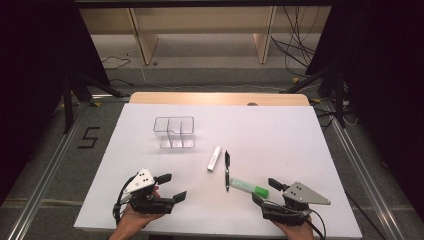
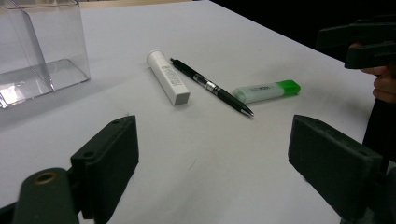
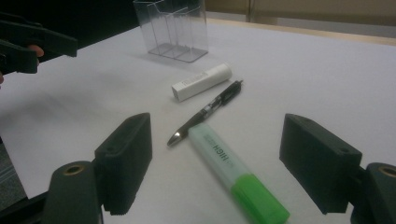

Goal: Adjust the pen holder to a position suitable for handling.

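Highlighter (image 1: 249, 188) on table | right tool (image 1: 266, 192) level, agape beside it

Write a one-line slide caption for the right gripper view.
Open right gripper faces a green-capped highlighter, black pen, white tube and clear organizer.

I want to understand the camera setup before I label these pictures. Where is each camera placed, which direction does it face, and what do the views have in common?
High view: above the person's side, looking forward and down on the white table; shows both hands, the left claw and the right claw.
Left gripper view: rides on the left claw, facing the white tube, black pen and highlighter.
Right gripper view: rides on the right claw, facing the highlighter and the clear organizer.
Shared: both gripper views show the same stationery and the opposite claw.
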